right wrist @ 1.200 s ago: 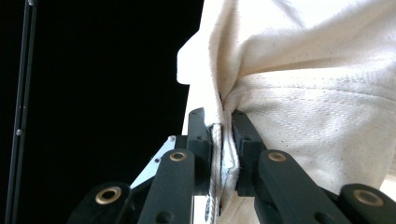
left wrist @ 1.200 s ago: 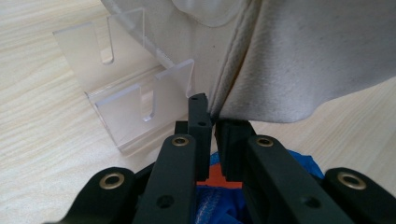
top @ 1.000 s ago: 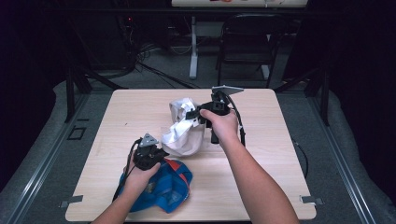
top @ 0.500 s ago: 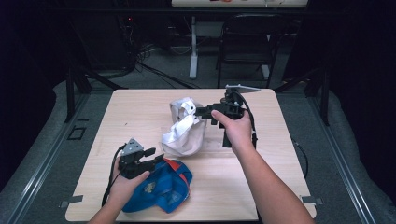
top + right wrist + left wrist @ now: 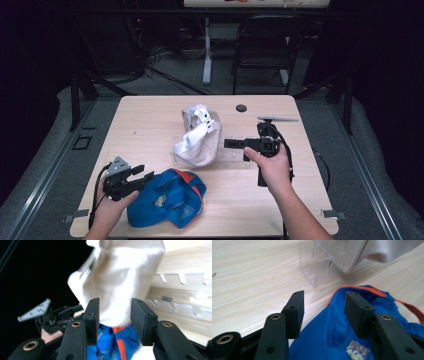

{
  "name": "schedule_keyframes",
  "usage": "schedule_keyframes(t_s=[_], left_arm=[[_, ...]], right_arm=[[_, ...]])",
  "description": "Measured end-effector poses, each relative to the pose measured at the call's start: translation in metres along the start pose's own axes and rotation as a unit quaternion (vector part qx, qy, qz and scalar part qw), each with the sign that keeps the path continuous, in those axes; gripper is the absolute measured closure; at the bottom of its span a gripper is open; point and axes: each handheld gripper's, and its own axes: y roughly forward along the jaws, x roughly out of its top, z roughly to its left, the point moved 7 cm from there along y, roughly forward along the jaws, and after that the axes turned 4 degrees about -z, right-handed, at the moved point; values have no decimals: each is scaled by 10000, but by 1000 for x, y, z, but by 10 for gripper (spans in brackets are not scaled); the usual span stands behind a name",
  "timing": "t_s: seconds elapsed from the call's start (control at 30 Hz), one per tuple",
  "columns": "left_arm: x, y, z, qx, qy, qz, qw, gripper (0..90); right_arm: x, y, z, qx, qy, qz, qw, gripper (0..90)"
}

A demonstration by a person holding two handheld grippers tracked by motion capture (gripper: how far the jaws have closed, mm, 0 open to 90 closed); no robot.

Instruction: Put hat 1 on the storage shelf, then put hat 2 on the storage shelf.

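A white cap (image 5: 197, 136) rests on a clear acrylic stand (image 5: 227, 156) at mid-table. A blue cap with orange trim (image 5: 167, 199) lies flat near the front edge. My left gripper (image 5: 141, 174) sits just left of the blue cap, and its jaws have just been opening. In the left gripper view they (image 5: 323, 296) stand apart over the blue cap (image 5: 337, 327) and pinch nothing. My right gripper (image 5: 229, 144) points left at the white cap from a short way off. Its jaws (image 5: 115, 302) have just been opening too, and the white cap (image 5: 120, 277) lies beyond them.
A small black disc (image 5: 241, 108) lies at the back of the wooden table (image 5: 145, 120). A dark folding chair (image 5: 265, 50) and cables are on the floor behind. The left gripper (image 5: 47, 315) appears at the left of the right gripper view.
Both grippers have let go of their caps and opened. The left hand drew back leftward from the blue cap, the right hand rightward from the white cap.
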Motion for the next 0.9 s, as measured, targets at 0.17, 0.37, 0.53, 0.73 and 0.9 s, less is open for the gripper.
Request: schedule_keyframes(t_s=[0.17,0.37,0.53,0.73,0.9], left_arm=[[-11,2,15,112,-117,86,9998,512],[-18,0,24,151,-188,92,9997,511],[-20,-1,25,216,-135,81,9996,504],[-23,0,23,234,-107,164,9995,502],[-24,-1,21,235,-29,177,9996,492]], right_arm=[[-30,1,-23,-256,-171,41,9995,602],[-59,10,-43,-546,-369,113,9978,604],[-81,18,-54,-604,-398,142,9973,603],[-98,30,-63,-591,-434,253,9970,604],[-107,40,-60,-601,-597,443,9954,603]])
